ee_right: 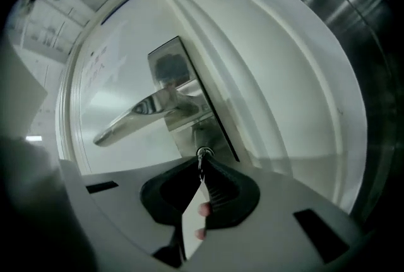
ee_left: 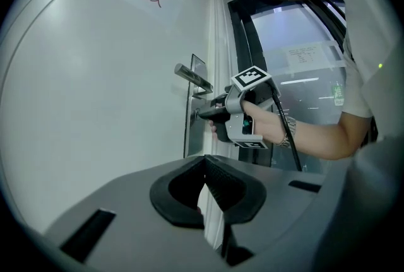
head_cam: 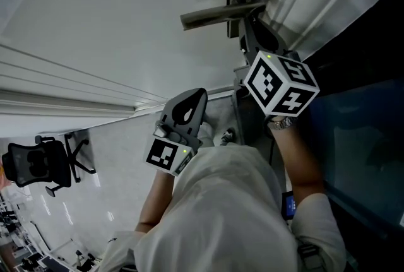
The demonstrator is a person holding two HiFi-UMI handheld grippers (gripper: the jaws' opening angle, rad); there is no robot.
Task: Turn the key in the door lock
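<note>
My right tool (ee_right: 202, 166) is clenched on the key (ee_right: 202, 155), which sits in the keyhole at the lower end of the lock plate (ee_right: 183, 91), directly under the lever handle (ee_right: 136, 114). My left tool (ee_left: 205, 168) is closed on nothing and is held level, well apart from the door (ee_left: 95, 75). Progress, as I judge it: the key is inserted and gripped, so the approach and grasp are done. The pictures do not show how far the key is rotated or whether the bolt is thrown, so I treat the turn itself as unconfirmed. Releasing the key and backing off are left. Clearances: the handle projects just above the tool, so any roll of the wrist has to pass close beneath it. The raised door frame (ee_right: 265, 94) runs just beside the plate and limits room on that side. Below the keyhole the door face is bare, and the idle tool leaves the working side unobstructed.
</note>
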